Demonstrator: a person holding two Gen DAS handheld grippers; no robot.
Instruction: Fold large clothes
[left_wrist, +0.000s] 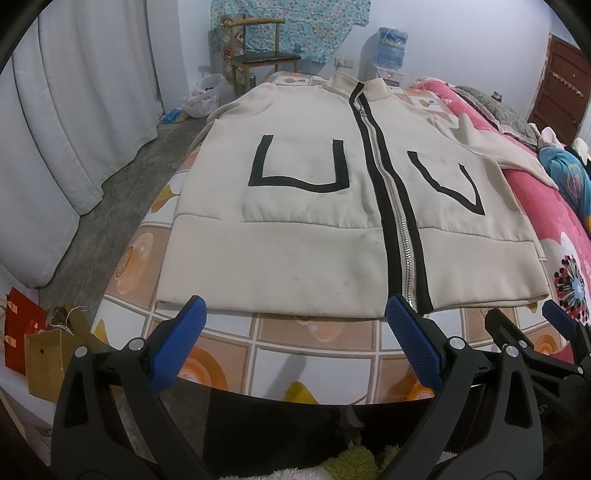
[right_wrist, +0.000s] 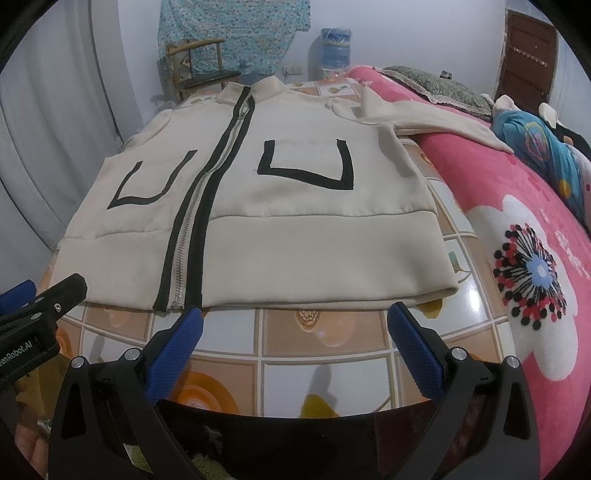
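Note:
A cream zip-up jacket (left_wrist: 295, 221) with black trim and two black-outlined pockets lies flat, front up, on the tiled tabletop (left_wrist: 314, 339). Its hem faces me; the collar is at the far end. It also shows in the right wrist view (right_wrist: 295, 229). One sleeve (right_wrist: 436, 122) stretches right onto the pink bedding. My left gripper (left_wrist: 295, 310) is open and empty, just short of the hem left of the zipper. My right gripper (right_wrist: 295, 317) is open and empty, just short of the hem right of the zipper; it also shows in the left wrist view (left_wrist: 524, 321).
A pink flowered blanket (right_wrist: 517, 229) lies right of the table with blue clothing (right_wrist: 532, 147) on it. A wooden chair (left_wrist: 258, 55) and water dispenser (left_wrist: 391, 48) stand at the far wall. White curtains (left_wrist: 74, 129) hang left. Paper bags (left_wrist: 40, 354) sit on the floor.

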